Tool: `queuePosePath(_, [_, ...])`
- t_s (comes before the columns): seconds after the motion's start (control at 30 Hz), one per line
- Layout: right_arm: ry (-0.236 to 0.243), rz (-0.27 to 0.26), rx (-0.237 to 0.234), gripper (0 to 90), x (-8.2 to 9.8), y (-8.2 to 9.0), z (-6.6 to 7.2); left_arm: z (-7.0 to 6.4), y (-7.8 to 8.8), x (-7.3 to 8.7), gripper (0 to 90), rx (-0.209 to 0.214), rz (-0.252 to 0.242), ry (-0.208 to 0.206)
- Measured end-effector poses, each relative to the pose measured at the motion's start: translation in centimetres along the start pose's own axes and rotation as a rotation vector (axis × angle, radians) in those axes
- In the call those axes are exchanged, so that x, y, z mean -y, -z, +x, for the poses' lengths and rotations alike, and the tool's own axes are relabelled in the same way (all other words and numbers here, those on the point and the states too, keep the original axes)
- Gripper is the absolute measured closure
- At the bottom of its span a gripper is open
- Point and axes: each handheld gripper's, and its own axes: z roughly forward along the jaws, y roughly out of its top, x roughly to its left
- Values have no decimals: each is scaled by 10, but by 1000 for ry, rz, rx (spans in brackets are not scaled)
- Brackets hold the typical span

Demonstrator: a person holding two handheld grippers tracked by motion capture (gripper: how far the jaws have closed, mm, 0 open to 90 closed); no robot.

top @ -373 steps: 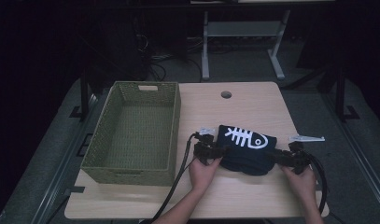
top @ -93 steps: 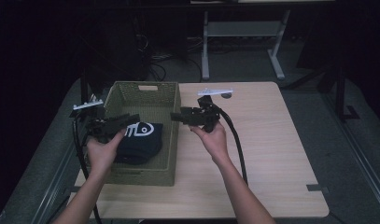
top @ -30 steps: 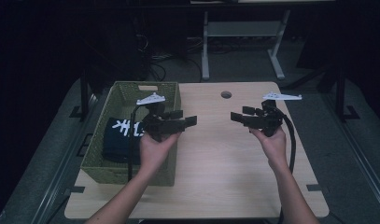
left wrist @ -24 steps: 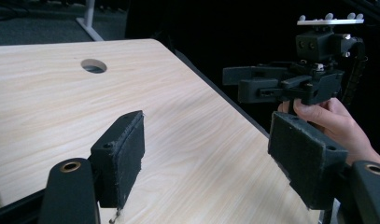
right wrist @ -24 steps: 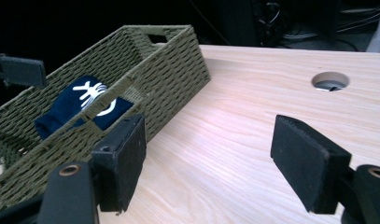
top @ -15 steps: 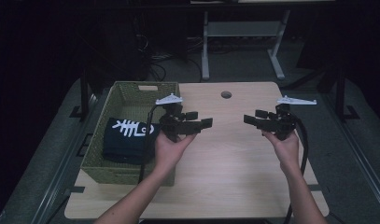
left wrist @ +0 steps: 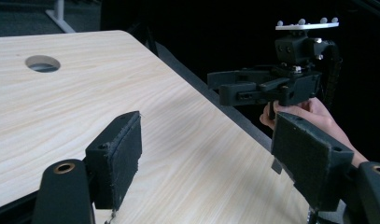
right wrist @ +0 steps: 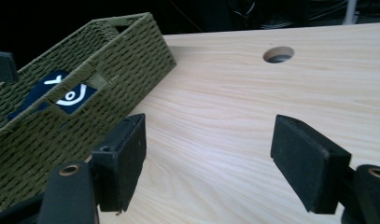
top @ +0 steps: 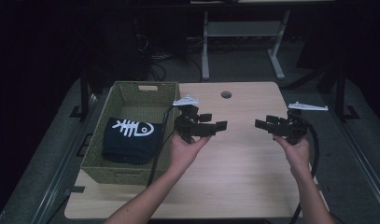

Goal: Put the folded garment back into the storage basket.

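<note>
At the left of the high view, the rectangular olive-green woven basket (top: 131,164) sits on the left part of the pale wooden table (top: 239,172), and the folded dark navy garment with a white fish-skeleton print (top: 129,139) lies flat inside it, toward the person's end. The right gripper view catches part of the white print through the handle slot in the basket's end wall (right wrist: 66,100). Judging from this, the main work looks done: the garment is put away, and nothing else lies on the tabletop waiting to be packed.

Just right of the basket, the left gripper (top: 207,127) hovers above the table, its jaws spread wide with nothing between them; in the left gripper view its two padded fingers (left wrist: 124,151) stand well apart over bare wood. Further right, the right gripper (top: 267,125) is likewise held above the table, well clear of the basket, its jaws also wide apart and empty, as the right gripper view confirms. The two grippers face each other across the middle of the table. What seems left, at most, is setting the grippers down.

By count: one basket, one folded garment, one table with one round cable hole (top: 226,94) near its far edge, and two grippers.
</note>
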Motion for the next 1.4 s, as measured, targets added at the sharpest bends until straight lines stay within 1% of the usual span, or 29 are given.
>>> queuePosePath(0.1, [-9, -4, 14, 263, 4, 6, -6, -3, -5, 3, 235, 11, 9, -2])
queuePosePath(0.17, [-11, 1, 24, 263, 8, 9, -10, -6, -9, 5, 234, 11, 12, -17])
queuePosePath(0.2, [-11, 1, 24, 263, 8, 9, -10, -6, -9, 5, 233, 11, 12, -17])
queuePosePath(0.23, [-15, 15, 37, 261, 12, 13, -14, -7, -10, 6, 233, 13, 13, -21])
queuePosePath(0.3, [-15, 14, 43, 261, 14, 15, -16, -10, -14, 9, 233, 28, 13, -22])
queuePosePath(0.33, [-16, 13, 47, 261, 17, 17, -18, -11, -16, 11, 232, 28, 12, -24])
queuePosePath(0.37, [-24, 22, 55, 261, 21, 21, -23, -13, -21, 15, 229, 29, 17, -36])
queuePosePath(0.43, [-27, 24, 59, 260, 23, 23, -25, -14, -23, 17, 228, 36, 16, -34])
queuePosePath(0.5, [-34, 28, 69, 258, 27, 27, -29, -15, -28, 21, 221, 47, 26, -32])
queuePosePath(0.53, [-45, 33, 74, 257, 32, 30, -33, -16, -33, 26, 221, 58, 36, -33])
queuePosePath(0.57, [-45, 33, 74, 257, 32, 30, -33, -16, -33, 26, 221, 58, 36, -33])
queuePosePath(0.6, [-60, 32, 75, 254, 37, 33, -36, -16, -36, 28, 221, 66, 35, -24])
queuePosePath(0.63, [-60, 32, 75, 254, 37, 33, -36, -16, -37, 30, 221, 74, 43, -22])
queuePosePath(0.73, [-68, 31, 85, 254, 45, 38, -41, -18, -42, 37, 220, 83, 50, -26])
queuePosePath(0.8, [-72, 38, 91, 252, 47, 39, -42, -20, -45, 42, 219, 88, 54, -27])
queuePosePath(0.83, [-71, 39, 100, 250, 49, 40, -43, -21, -46, 45, 219, 98, 58, -17])
queuePosePath(0.87, [-74, 46, 107, 249, 52, 41, -44, -21, -49, 50, 213, 121, 73, -1])
queuePosePath(0.93, [-72, 49, 116, 248, 55, 43, -44, -23, -51, 53, 211, 121, 75, -5])
queuePosePath(0.97, [-72, 49, 116, 248, 55, 43, -44, -24, -51, 56, 211, 117, 77, -22])
queuePosePath(1.0, [-69, 61, 122, 244, 59, 44, -44, -27, -52, 61, 211, 119, 89, -38])
queuePosePath(1.07, [-72, 63, 126, 240, 60, 45, -45, -28, -53, 64, 211, 120, 92, -43])
queuePosePath(1.1, [-78, 55, 124, 240, 65, 46, -45, -28, -53, 66, 211, 124, 94, -44])
queuePosePath(1.17, [-79, 54, 129, 240, 69, 48, -45, -28, -53, 71, 211, 136, 102, -47])
queuePosePath(1.2, [-79, 60, 135, 240, 70, 48, -45, -28, -53, 72, 211, 134, 104, -53])
queuePosePath(1.23, [-74, 63, 140, 241, 72, 49, -45, -28, -52, 74, 211, 132, 104, -62])
queuePosePath(1.33, [-68, 58, 147, 241, 76, 52, -42, -28, -51, 80, 212, 137, 108, -61])
queuePosePath(1.4, [-56, 57, 155, 240, 79, 53, -40, -28, -50, 84, 212, 135, 114, -76])
